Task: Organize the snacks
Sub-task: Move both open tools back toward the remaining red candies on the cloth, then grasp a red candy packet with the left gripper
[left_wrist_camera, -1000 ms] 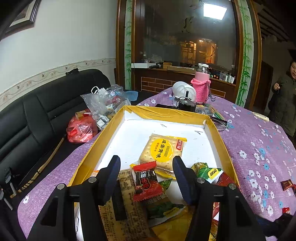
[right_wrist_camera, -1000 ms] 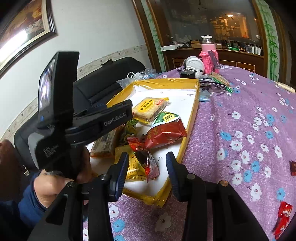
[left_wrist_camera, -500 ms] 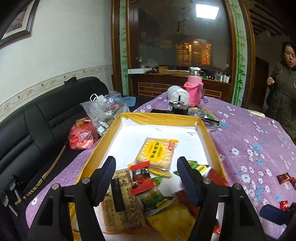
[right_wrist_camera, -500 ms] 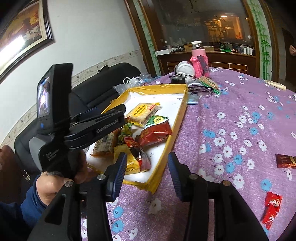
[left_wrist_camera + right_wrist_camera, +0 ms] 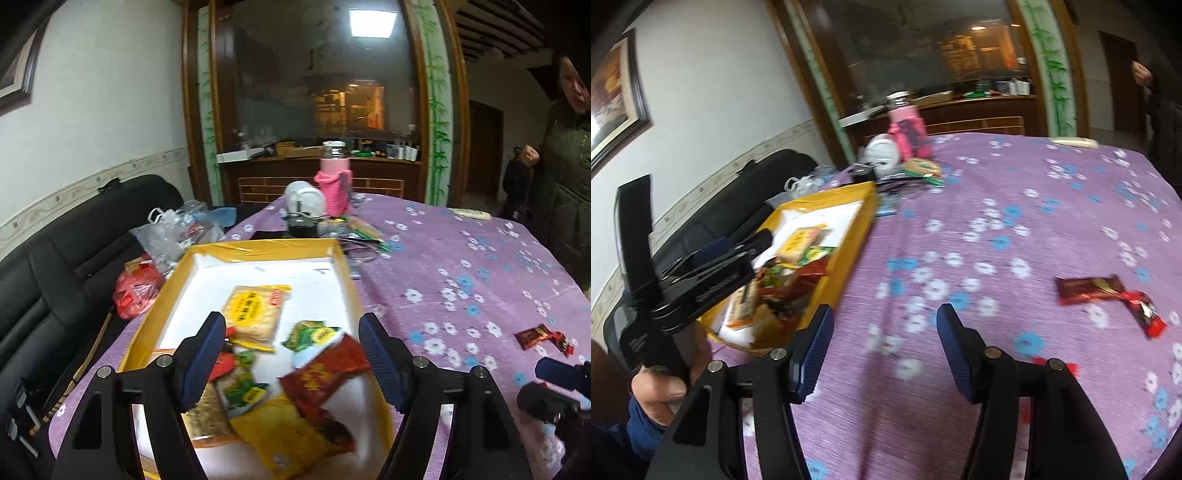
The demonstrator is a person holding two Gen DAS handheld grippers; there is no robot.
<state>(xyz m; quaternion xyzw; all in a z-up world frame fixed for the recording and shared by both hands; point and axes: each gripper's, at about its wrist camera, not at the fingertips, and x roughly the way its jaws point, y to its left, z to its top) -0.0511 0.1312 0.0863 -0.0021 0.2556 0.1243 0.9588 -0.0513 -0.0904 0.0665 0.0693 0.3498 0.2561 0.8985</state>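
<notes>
A yellow-rimmed white tray (image 5: 168, 291) holds several snack packets, among them a yellow cracker pack (image 5: 255, 314) and a red packet (image 5: 325, 376). My left gripper (image 5: 291, 363) is open and empty, raised above the tray's near end. The tray also shows in the right wrist view (image 5: 849, 236). My right gripper (image 5: 884, 350) is open and empty over bare purple cloth, right of the tray. A dark red snack bar (image 5: 1087, 290) and a small red packet (image 5: 1145, 314) lie on the cloth to its right; they also show in the left wrist view (image 5: 533, 336).
The purple flowered tablecloth (image 5: 1015, 221) covers the table. A pink bottle (image 5: 334, 184), a white round object (image 5: 304, 201) and clutter stand behind the tray. Plastic bags (image 5: 162, 236) lie left of it by a black sofa (image 5: 55, 266). A person (image 5: 565, 177) stands at right.
My left gripper has pulled back and up from the tray and opened wider. My right gripper has swung right, away from the tray, over the cloth toward the loose red snacks.
</notes>
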